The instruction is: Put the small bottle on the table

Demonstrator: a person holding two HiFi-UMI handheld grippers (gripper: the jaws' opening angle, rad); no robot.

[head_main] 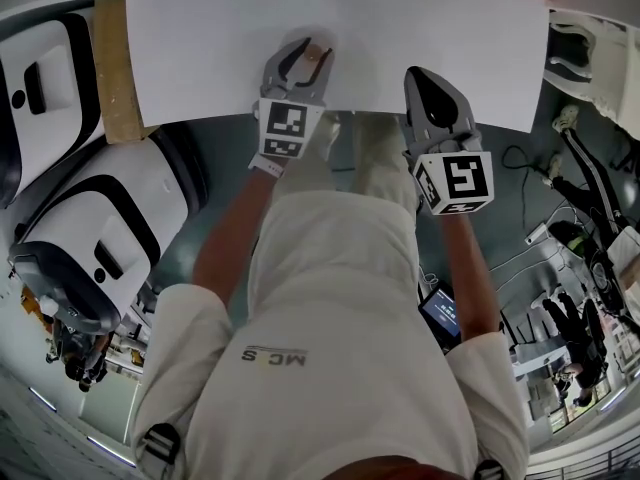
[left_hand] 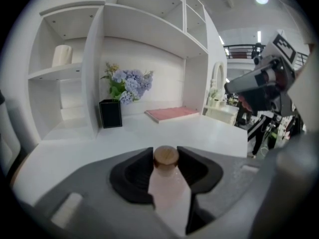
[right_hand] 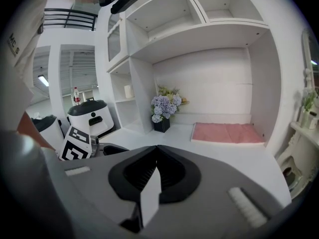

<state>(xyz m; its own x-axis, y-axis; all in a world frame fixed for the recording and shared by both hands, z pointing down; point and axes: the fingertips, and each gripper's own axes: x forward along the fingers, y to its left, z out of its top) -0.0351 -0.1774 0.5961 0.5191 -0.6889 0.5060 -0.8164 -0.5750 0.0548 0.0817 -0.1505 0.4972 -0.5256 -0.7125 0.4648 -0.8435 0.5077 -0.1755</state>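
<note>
Left gripper [left_hand: 165, 152] pinched small bottle [left_hand: 167, 189] across body, brown cap [left_hand: 165, 156] at jaw tips, over near edge of white table [left_hand: 149, 128]. Right gripper [right_hand: 156, 149] pressed together, empty. Bottle probably light, rigid, smooth, perhaps breakable; body below cap safest hold.

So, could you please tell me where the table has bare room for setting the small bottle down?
The broad white stretch of table between the near edge and the black vase and pink mat is bare, right ahead of the small bottle. Only the back is occupied, by that vase of flowers and the mat.
</note>
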